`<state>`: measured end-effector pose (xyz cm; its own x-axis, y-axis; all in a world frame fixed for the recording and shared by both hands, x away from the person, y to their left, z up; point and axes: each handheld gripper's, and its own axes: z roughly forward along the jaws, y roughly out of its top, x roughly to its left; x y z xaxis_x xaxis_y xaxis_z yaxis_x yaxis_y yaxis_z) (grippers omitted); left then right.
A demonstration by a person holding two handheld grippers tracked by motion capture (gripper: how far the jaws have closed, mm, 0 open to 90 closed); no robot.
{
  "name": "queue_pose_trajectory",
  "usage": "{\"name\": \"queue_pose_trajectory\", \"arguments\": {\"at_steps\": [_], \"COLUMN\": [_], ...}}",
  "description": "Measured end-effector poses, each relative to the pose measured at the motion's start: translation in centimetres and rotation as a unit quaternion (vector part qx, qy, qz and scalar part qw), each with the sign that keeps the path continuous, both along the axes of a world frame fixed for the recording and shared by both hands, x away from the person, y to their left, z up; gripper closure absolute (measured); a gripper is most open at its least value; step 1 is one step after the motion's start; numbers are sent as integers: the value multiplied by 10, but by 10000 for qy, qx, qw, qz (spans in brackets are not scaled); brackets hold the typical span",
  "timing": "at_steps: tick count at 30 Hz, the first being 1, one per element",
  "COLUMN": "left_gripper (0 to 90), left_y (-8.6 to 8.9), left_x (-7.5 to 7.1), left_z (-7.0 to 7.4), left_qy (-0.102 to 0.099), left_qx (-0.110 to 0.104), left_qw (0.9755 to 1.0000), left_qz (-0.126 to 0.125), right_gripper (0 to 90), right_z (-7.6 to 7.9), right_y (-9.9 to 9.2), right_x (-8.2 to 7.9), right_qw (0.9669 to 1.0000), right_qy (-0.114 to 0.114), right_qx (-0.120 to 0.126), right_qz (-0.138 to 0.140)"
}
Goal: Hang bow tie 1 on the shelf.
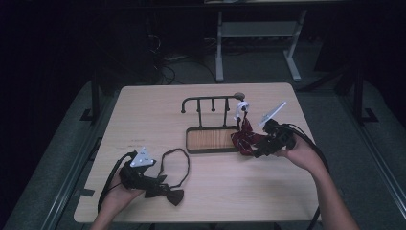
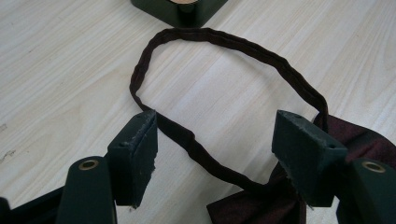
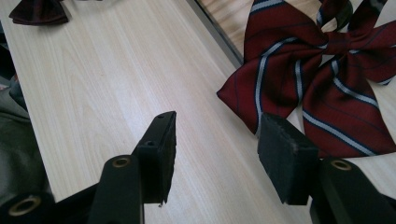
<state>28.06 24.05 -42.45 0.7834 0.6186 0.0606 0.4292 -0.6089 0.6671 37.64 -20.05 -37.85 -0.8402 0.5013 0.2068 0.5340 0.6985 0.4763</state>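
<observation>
Both jaws gape wide. The left hand-held gripper (image 2: 212, 154) sits over the dark bow tie's (image 2: 261, 200) strap (image 2: 224, 44). The right hand-held gripper (image 3: 217, 154) might miss the striped bow tie (image 3: 317, 70) and pinch nothing.

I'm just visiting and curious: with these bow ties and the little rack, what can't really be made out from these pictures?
- Dark bow tie, left gripper view: its knot and wings are cut off by the bottom edge and hidden behind a jaw.
- Striped bow tie, right gripper view: its strap runs off the top edge.
- White tag by the rack, high view: too small to read.
- Room behind the table, high view: too dark to make out.
</observation>
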Motion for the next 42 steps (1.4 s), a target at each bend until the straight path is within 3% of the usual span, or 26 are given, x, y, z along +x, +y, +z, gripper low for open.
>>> {"name": "queue_pose_trajectory", "arguments": {"at_steps": [20,40,42], "left_gripper": [321,334,334], "left_y": [2,1,1], "left_x": [3,3,3], "left_z": [-1,-1,0], "left_qy": [73,54,55], "left_qx": [-69,-31,-29], "left_qw": [9999,10000,10000], "left_qz": [-22,-48,-45], "right_gripper": [451,436,432], "right_z": [-16,-37,-39], "right_y": [-10,-25,-26], "right_x": [-14,-47,-49], "right_qw": [9999,9994,9996], "right_qy": [50,-27,-19], "right_qx": [42,279,202], "right_qz": [-86,-202,-204]}}
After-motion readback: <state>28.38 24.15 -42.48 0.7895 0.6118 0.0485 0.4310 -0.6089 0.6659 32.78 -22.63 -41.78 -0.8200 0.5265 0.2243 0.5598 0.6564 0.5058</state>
